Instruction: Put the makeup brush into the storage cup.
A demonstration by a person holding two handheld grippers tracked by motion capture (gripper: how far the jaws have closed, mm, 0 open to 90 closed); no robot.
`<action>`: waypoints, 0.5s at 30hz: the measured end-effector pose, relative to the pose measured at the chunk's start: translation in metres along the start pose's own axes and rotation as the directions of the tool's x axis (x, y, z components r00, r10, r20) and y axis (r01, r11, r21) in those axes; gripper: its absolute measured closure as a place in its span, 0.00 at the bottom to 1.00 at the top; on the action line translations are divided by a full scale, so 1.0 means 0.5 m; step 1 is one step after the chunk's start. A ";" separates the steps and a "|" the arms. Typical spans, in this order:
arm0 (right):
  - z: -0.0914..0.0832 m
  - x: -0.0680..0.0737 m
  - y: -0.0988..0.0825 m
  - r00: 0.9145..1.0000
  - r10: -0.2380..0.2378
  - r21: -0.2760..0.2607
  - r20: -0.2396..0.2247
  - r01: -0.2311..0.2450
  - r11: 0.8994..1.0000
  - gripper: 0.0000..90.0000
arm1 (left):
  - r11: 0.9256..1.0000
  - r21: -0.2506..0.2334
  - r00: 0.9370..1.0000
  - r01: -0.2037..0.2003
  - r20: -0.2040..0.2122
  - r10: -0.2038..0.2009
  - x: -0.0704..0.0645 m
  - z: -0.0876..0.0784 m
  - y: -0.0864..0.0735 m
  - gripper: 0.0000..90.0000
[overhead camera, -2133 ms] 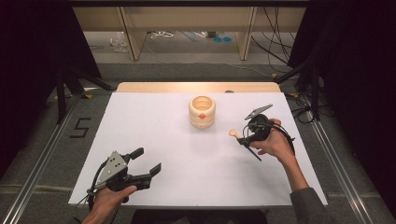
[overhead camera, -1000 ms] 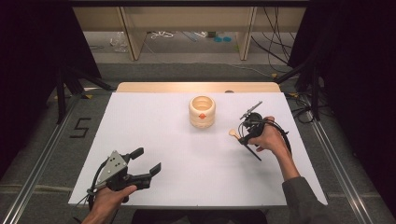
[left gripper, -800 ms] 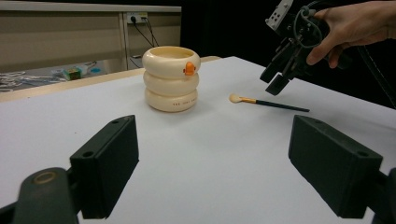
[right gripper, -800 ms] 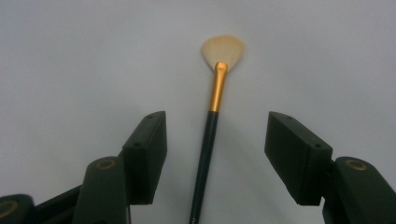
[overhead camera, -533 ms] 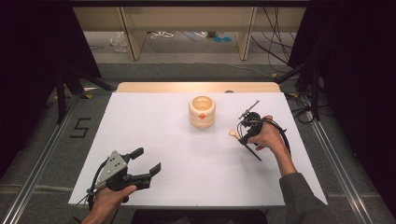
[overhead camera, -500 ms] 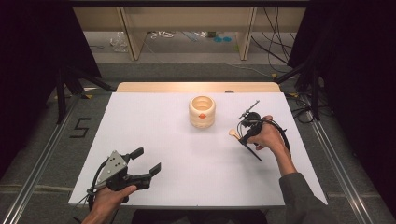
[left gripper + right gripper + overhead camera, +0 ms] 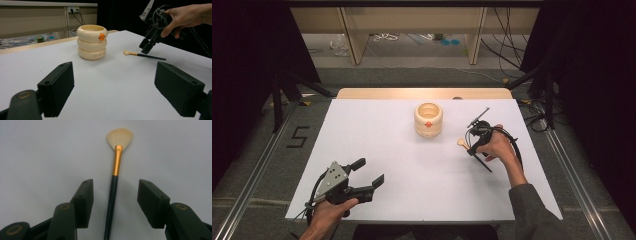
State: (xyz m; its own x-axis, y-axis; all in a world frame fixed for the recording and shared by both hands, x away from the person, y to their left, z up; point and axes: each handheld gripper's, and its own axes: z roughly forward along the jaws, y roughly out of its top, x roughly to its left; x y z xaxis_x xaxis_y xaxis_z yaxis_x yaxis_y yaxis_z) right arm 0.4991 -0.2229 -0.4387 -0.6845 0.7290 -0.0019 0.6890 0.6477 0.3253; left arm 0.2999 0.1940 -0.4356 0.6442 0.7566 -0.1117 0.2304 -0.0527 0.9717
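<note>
The step now is picking up the brush (image 7: 115,170). It lies flat on the worktop (image 7: 377,145), near the right edge, a little to the right of the cup (image 7: 428,120). The right tongs (image 7: 113,202) sit over the dark handle with a jaw on each side; they have just been closing but do not press on it yet. Next they likely need to squeeze shut and lift. The left tongs (image 7: 368,172) wait open near the front left corner, holding nothing. Whether the cup holds anything I cannot tell.
</note>
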 end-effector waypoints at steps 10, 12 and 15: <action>0.010 0.000 0.000 1.000 -0.008 0.022 -0.018 0.008 1.000 0.58 | 1.000 -0.002 1.000 0.001 -0.002 -0.001 0.000 0.000 0.000 0.18; 0.009 -0.001 0.001 1.000 -0.007 0.029 -0.023 0.008 1.000 0.59 | 1.000 -0.002 1.000 0.001 -0.001 -0.001 0.000 0.000 0.000 0.18; 0.011 -0.001 0.001 1.000 0.002 0.038 -0.026 -0.001 0.999 0.59 | 1.000 -0.002 1.000 0.000 0.000 0.000 0.000 0.000 0.000 0.18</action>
State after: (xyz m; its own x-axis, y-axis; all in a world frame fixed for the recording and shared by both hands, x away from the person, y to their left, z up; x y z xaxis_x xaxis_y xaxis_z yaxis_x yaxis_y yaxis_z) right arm 0.5011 -0.2220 -0.4437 -0.6894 0.7240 0.0236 0.6979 0.6551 0.2896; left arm 0.2998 0.1941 -0.4355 0.6440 0.7568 -0.1116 0.2291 -0.0516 0.9720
